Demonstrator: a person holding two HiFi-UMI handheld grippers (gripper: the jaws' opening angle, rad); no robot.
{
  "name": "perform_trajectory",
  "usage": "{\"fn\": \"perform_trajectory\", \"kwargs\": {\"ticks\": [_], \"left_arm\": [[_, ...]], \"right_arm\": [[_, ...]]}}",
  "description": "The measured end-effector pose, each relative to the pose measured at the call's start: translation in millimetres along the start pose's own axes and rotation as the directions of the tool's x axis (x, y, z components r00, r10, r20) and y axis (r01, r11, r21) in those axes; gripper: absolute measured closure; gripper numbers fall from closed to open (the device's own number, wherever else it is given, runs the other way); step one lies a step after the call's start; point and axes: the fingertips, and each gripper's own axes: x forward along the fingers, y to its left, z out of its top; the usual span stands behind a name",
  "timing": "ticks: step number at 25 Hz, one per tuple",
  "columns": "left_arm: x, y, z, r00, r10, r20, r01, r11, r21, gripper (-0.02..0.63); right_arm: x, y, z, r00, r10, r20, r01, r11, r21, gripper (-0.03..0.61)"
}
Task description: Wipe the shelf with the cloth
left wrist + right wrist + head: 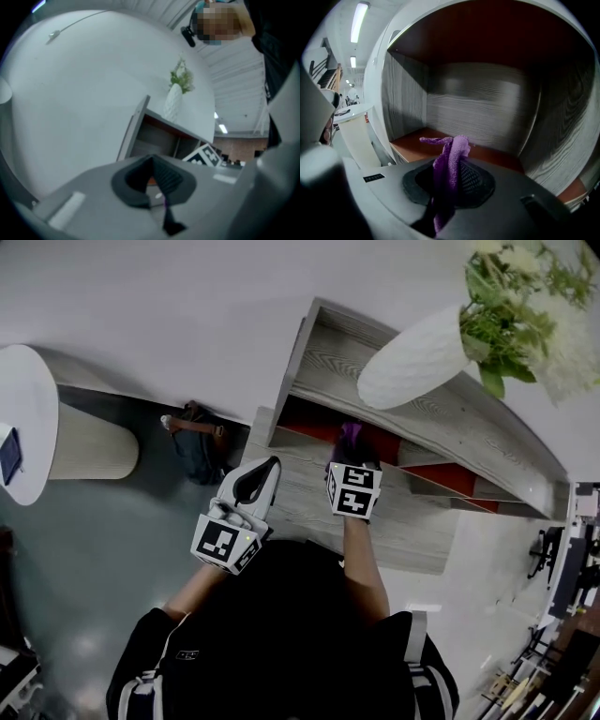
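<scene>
A purple cloth (452, 154) hangs bunched between the jaws of my right gripper (450, 180), which is shut on it. That gripper (352, 470) points into a compartment of the grey wooden shelf (441, 418), with the cloth (350, 437) just above the red-brown compartment floor (417, 145). Whether the cloth touches the floor I cannot tell. My left gripper (262, 474) hovers to the left of the right one, in front of the shelf's lower ledge. Its jaws (157, 180) stand shut with nothing between them.
A white vase (412, 357) with green and white flowers stands on the shelf top. A dark bag (199, 446) lies on the floor left of the shelf. A round white table (23, 418) on a beige base is at far left.
</scene>
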Motion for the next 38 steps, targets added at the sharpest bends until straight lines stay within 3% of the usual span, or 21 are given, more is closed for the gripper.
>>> {"fn": "perform_trajectory", "kwargs": {"ticks": [13, 23, 32, 36, 38], "left_arm": [[-42, 21, 9, 0.992, 0.121, 0.034, -0.122, 0.993, 0.005, 0.611], [-64, 21, 14, 0.982, 0.182, 0.056, -0.183, 0.983, 0.014, 0.611], [-71, 11, 16, 0.979, 0.192, 0.071, -0.194, 0.981, 0.024, 0.611], [-70, 8, 16, 0.98, 0.186, 0.07, -0.188, 0.982, 0.031, 0.611], [-69, 5, 16, 0.982, 0.178, 0.07, -0.18, 0.983, 0.035, 0.611]], "right_arm": [[17, 75, 22, 0.985, 0.173, 0.016, -0.17, 0.979, -0.115, 0.529], [20, 113, 29, 0.967, 0.253, 0.034, -0.241, 0.949, -0.205, 0.529], [15, 128, 27, 0.944, 0.329, -0.005, -0.315, 0.897, -0.312, 0.529], [8, 142, 22, 0.929, 0.369, -0.035, -0.353, 0.849, -0.393, 0.529], [2, 154, 10, 0.901, 0.425, -0.089, -0.423, 0.813, -0.399, 0.529]]}}
